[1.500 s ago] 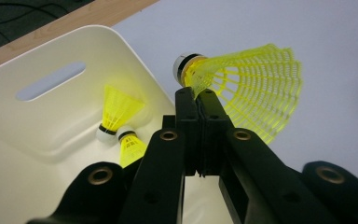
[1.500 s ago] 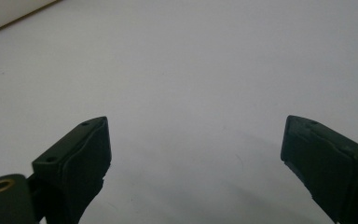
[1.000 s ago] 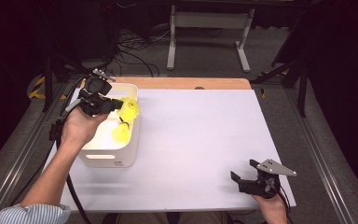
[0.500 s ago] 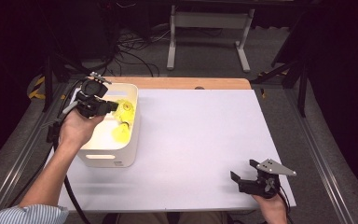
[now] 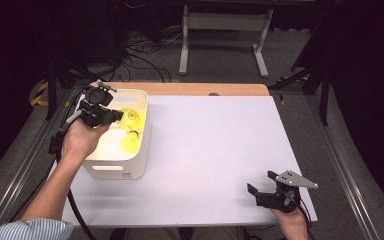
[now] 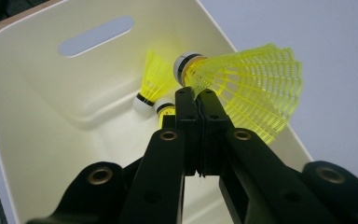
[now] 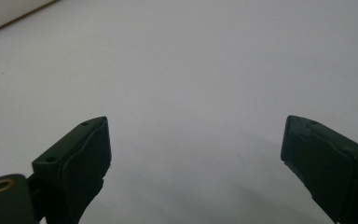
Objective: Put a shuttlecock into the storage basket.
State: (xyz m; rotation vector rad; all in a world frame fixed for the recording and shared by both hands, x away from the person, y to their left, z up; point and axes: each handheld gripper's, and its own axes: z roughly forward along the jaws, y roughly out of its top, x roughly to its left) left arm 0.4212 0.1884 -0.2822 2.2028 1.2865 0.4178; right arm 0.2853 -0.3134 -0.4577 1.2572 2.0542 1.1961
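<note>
The left gripper [image 5: 111, 117] is hanging over the white bin [image 5: 142, 145], jaws pinched tight on the skirt edge of a yellow shuttlecock [image 6: 247, 88]. Two more shuttlecocks [image 6: 153, 86] are lying down inside the bin. The right gripper [image 5: 260, 192] sits at the near right corner of the white table [image 5: 215, 145], jaws spread wide, nothing between them.

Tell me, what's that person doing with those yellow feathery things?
Those are badminton shuttlecocks. The person's left tongs are shut on the skirt edge of one yellow shuttlecock, holding it over a white bin at the table's left. Two more shuttlecocks lie inside the bin. The right tongs wait open and hold nothing, low over the white table.
</note>
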